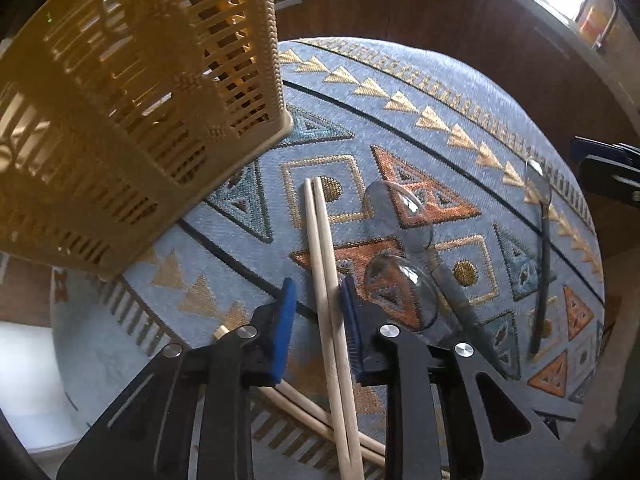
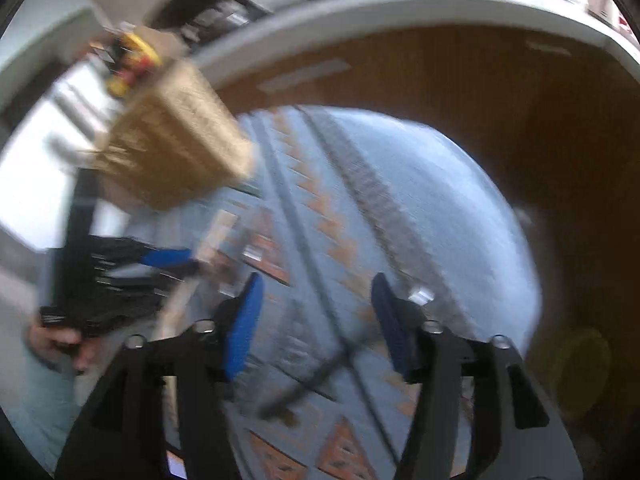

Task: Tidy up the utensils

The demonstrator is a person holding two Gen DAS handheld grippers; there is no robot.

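Step in hand: a pair of chopsticks is judged to be the target of the left gripper; the basket is taken as its destination.
Left gripper state: the jaws are parted around the pair; a gap is seen at the left pad, the right pad lies close against the wood, and a firm pinch cannot be confirmed, so the sticks are read as not yet clamped.
Chopsticks: they lie side by side on the patterned cloth, running between the pads; a second pair is crossed beneath them near the gripper body.
How to do it well: both sticks should be centred between the pads before closing, so neither is squeezed out sideways; the lower crossed pair should be left undisturbed on the lift.
Spoons: two clear spoons are seen just right of the chopsticks, a third well apart at the right.
Left pose: the gripper is pointed steeply down at the cloth.
Right gripper state: released, jaws wide, nothing between them; a dark handle is seen blurred below.
Right pose: angled down over the cloth, picture smeared.
Basket place: at the cloth's far left corner.
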